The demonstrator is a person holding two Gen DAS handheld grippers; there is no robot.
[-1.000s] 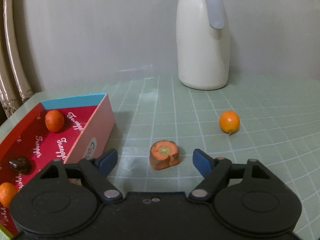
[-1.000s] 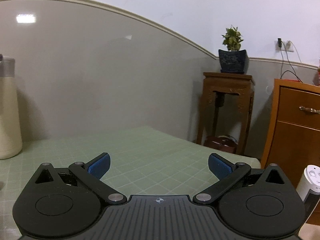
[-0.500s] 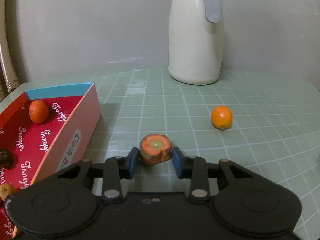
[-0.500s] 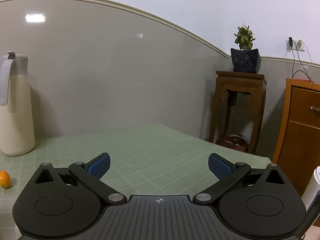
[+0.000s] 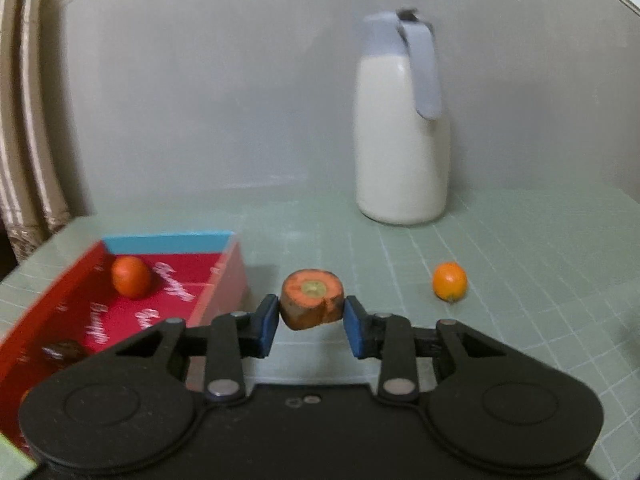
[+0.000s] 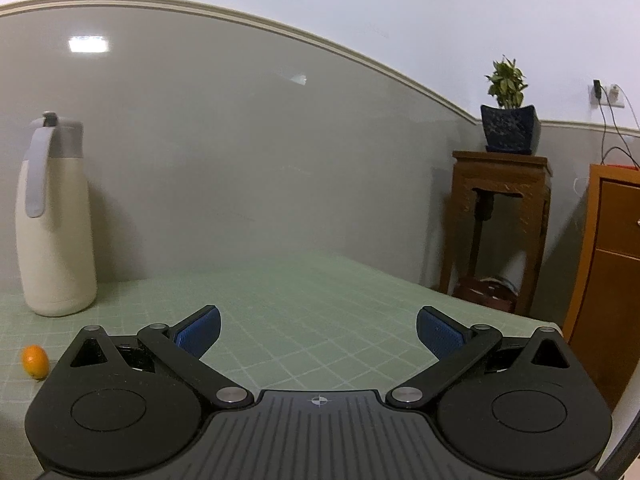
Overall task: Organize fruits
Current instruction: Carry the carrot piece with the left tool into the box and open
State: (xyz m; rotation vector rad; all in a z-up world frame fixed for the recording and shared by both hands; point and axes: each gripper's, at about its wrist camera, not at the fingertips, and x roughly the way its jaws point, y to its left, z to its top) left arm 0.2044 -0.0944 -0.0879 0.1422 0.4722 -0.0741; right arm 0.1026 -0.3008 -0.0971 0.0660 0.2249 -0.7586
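Note:
My left gripper (image 5: 311, 322) is shut on a carrot stub (image 5: 312, 298), orange with a pale green core, held just off the green gridded table. To its left lies an open red box (image 5: 172, 292) with a blue far wall, holding a small orange fruit (image 5: 131, 277) and a dark fruit (image 5: 62, 352). A loose kumquat (image 5: 449, 281) rests on the table to the right of the carrot; the right wrist view has this kumquat (image 6: 35, 361) at its far left. My right gripper (image 6: 318, 330) hangs open above the table with nothing between its fingers.
A tall cream thermos jug (image 5: 402, 128) with a grey handle stands at the back by the wall. Curtains (image 5: 28, 120) hang at the left. Past the table's right edge are a wooden stand (image 6: 498, 220) with a potted plant (image 6: 507, 120) and a wooden cabinet (image 6: 612, 272).
My left gripper shut on the carrot stub and lifted it off the table, nearer the box. The right wrist view swung left, bringing the jug and the kumquat into sight.

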